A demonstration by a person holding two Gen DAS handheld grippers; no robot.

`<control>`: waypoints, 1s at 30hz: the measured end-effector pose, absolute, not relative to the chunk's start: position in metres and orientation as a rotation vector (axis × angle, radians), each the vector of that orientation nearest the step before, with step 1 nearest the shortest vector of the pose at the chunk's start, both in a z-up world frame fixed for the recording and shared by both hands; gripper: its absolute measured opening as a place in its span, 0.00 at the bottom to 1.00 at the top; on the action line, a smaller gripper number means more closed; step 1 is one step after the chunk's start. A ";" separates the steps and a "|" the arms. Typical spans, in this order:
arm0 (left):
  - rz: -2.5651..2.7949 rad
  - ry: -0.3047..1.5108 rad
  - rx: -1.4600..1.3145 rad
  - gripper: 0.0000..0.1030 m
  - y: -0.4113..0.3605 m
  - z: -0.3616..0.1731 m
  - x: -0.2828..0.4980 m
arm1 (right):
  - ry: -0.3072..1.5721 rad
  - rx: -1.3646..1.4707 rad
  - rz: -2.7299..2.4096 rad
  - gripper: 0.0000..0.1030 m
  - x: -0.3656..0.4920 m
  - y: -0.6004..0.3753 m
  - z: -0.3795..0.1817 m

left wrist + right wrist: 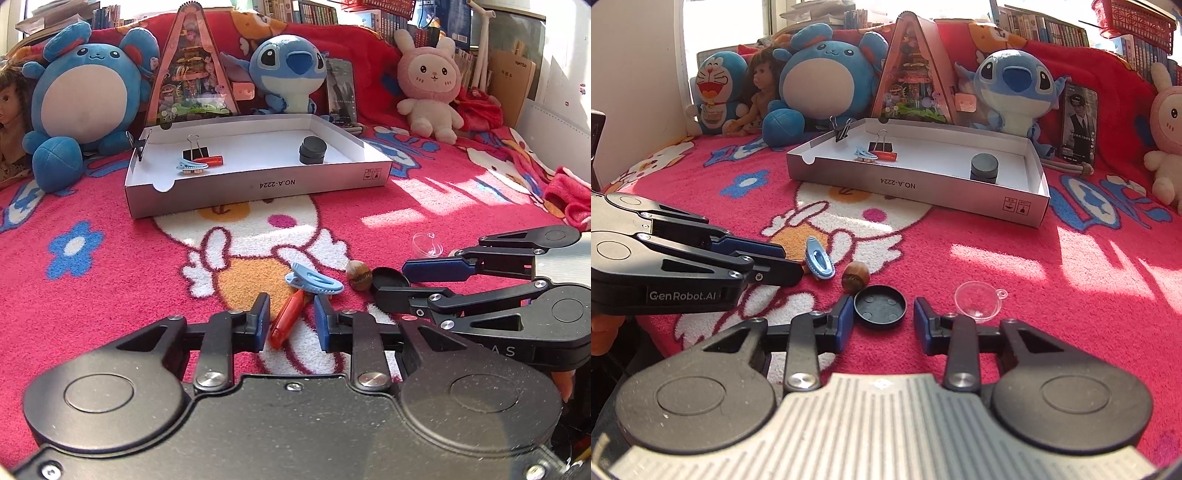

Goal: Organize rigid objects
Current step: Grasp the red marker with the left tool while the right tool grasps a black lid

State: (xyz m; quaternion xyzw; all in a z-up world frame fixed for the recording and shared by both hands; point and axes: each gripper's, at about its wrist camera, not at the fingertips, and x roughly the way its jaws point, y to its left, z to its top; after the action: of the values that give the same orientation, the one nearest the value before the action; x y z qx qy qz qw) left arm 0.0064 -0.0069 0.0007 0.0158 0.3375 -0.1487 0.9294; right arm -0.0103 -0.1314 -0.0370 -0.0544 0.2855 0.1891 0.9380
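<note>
Orange-red capsule point(286, 320) between narrowed left hand-held gripper point(291, 317), black disc point(880, 306) between right hand-held gripper point(882, 319).

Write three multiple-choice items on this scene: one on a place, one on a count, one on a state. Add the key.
1. Where does the clear plastic dome lie?
A. In the white box
B. On a plush toy
C. On the blanket, beside the black round lid

2. How many black binder clips are at the white box?
A. One
B. Two
C. Four

3. How do the jaws of the right gripper stand?
A. Open, with the black round lid between them
B. Shut on nothing
C. Shut on a blue clip

Key: 1 C, the dome rests on the red pile next to the lid. 2 B, one is clipped on the rim and one lies inside. 3 A, a gap shows between the lid and one pad.
</note>
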 end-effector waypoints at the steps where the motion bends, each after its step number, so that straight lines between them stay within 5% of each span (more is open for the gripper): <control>1: -0.302 0.686 0.036 0.45 -0.006 0.002 0.004 | 0.583 -0.111 0.387 0.41 -0.010 -0.131 -0.037; 30: -0.139 0.667 0.070 0.49 0.035 0.000 0.009 | 0.581 -0.091 0.366 0.44 -0.010 -0.134 -0.039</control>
State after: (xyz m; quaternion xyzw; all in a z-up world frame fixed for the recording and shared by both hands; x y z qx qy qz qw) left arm 0.0087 0.0351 -0.0002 0.0342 0.3272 -0.0682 0.9419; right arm -0.0097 -0.1341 -0.0391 -0.0446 0.2848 0.1794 0.9406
